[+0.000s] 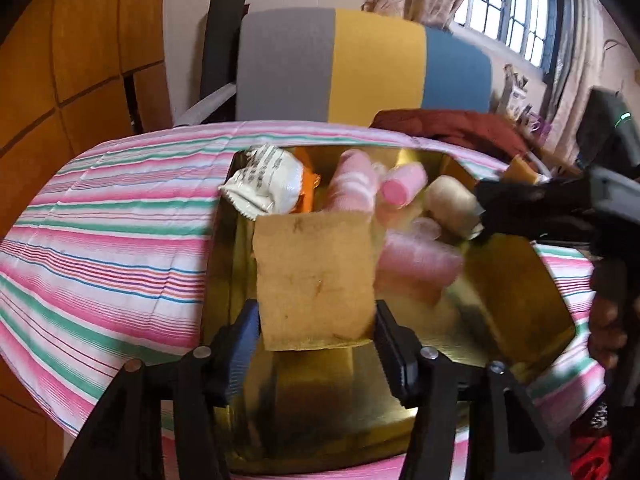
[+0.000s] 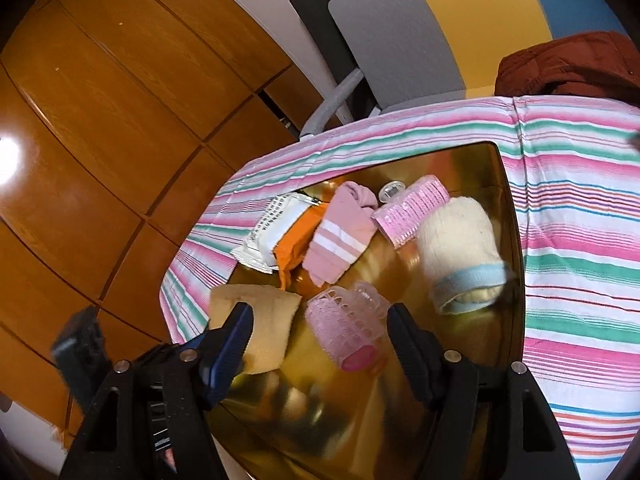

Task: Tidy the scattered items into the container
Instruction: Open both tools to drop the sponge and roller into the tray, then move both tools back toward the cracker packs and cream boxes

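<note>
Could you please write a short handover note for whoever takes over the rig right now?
Left gripper: shut on the tan sponge, held above the gold tray, not yet released.
Right gripper: open, empty, over the tray, with a pink hair roller lying below it.
Already in the tray: white snack packet, orange packet, pink striped sock, second pink roller, cream sock roll.
Left: drop the sponge in. No other loose items show on the striped cloth.
</note>
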